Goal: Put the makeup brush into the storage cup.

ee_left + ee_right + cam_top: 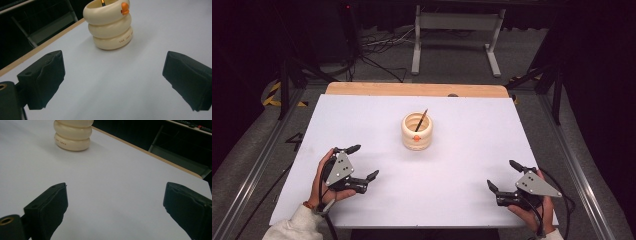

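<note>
We take the cream ringed holder (417, 131) as our landmark: it stands upright on the white table (462, 165), toward the far middle, built like three stacked rings with a small orange knob (416, 138) on its near side. A thin dark pen (421, 120) leans inside it, its tip rising past the rim toward the far right.

Our left gripper (366, 161) rests on the table to the near left of the holder, well apart from it, held in a hand (323, 181) with a pale sleeve (294, 225) behind it. Its fingers (42, 78) are spread wide with nothing between them. In the left gripper view the holder (109, 23) stands beyond the gap, a line of small lettering on its lowest ring and the orange knob (124, 8) at its top rim.

Our right gripper (501, 176) lies to the near right of the holder, also well apart, gripped by the other hand (532, 212). Its fingers (48, 207) are likewise spread apart and hold nothing. In the right gripper view the holder (72, 135) sits up and to the left of the gap, with bare white table (112, 185) between.

Beyond the holder, a wooden edge (417, 89) runs along the far side of the table.
</note>
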{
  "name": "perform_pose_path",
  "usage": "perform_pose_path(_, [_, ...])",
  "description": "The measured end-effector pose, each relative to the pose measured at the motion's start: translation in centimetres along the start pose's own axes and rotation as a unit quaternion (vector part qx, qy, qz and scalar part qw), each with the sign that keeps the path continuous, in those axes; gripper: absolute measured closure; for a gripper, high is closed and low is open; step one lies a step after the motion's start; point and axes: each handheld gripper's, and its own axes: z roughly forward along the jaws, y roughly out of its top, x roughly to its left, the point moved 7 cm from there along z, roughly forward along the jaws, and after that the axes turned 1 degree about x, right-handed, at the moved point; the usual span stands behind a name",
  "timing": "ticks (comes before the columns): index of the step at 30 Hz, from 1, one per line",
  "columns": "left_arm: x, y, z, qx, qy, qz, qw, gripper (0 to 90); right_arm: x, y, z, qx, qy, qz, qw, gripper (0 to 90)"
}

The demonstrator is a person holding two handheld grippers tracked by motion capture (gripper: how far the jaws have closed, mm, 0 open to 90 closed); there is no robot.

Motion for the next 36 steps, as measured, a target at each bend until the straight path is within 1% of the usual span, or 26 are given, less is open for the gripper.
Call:
perform_pose_path(5, [-0.1,-0.6,-0.6,0.005,-0.001,-0.004,1.0000,5.1,0.1,0.0,0.1,0.001,0.001,-0.002,1.0000,5.9])
perform_pose_path(6, [-0.1,-0.7,-0.6,0.003,-0.002,-0.009,1.0000,5.1,0.2,0.0,0.1,0.000,0.001,-0.001,1.0000,5.9])
perform_pose_path(8, [0.0,-1.0,-0.9,0.005,0.001,-0.010,0.9999,5.1,0.2,0.0,0.1,0.001,0.001,-0.002,1.0000,5.9])
perform_pose_path(10, [0.0,-1.3,-1.2,0.007,-0.001,-0.010,0.9999,5.1,0.3,0.0,0.1,0.002,0.002,-0.003,1.0000,5.9])
perform_pose_path(11, [0.0,-1.4,-1.4,0.006,0.000,-0.014,0.9999,5.1,0.4,0.0,0.0,0.003,0.001,-0.004,1.0000,5.9])
perform_pose_path(18, [-0.1,-2.3,-2.2,0.015,-0.008,-0.021,0.9996,5.2,0.5,-0.1,-0.2,0.005,-0.003,-0.007,1.0000,5.9])
perform_pose_path(21, [-0.2,-2.5,-2.7,0.012,-0.012,-0.024,0.9996,5.2,0.5,-0.1,-0.2,0.004,-0.004,-0.006,1.0000,5.9])
perform_pose_path(25, [-0.2,-2.9,-3.1,0.012,-0.007,-0.032,0.9994,5.0,0.6,-0.1,-0.1,0.007,-0.003,-0.010,0.9999,5.8])
perform_pose_path(27, [-0.2,-3.2,-3.4,0.015,-0.009,-0.034,0.9993,4.5,0.7,-0.1,-0.1,0.007,-0.003,-0.011,0.9999,5.8])
perform_pose_path(29, [0.0,-3.5,-3.9,0.011,-0.005,-0.045,0.9989,4.5,0.7,-0.1,0.0,0.008,-0.002,-0.011,0.9999,5.7])
perform_pose_path(31, [0.1,-3.7,-4.2,0.016,-0.001,-0.044,0.9989,4.5,0.8,-0.2,0.1,0.009,-0.001,-0.012,0.9999,5.7])
perform_pose_path(36, [0.2,-4.1,-4.9,0.011,-0.001,-0.052,0.9986,4.4,1.0,-0.3,0.0,0.012,-0.002,-0.020,0.9997,5.6])
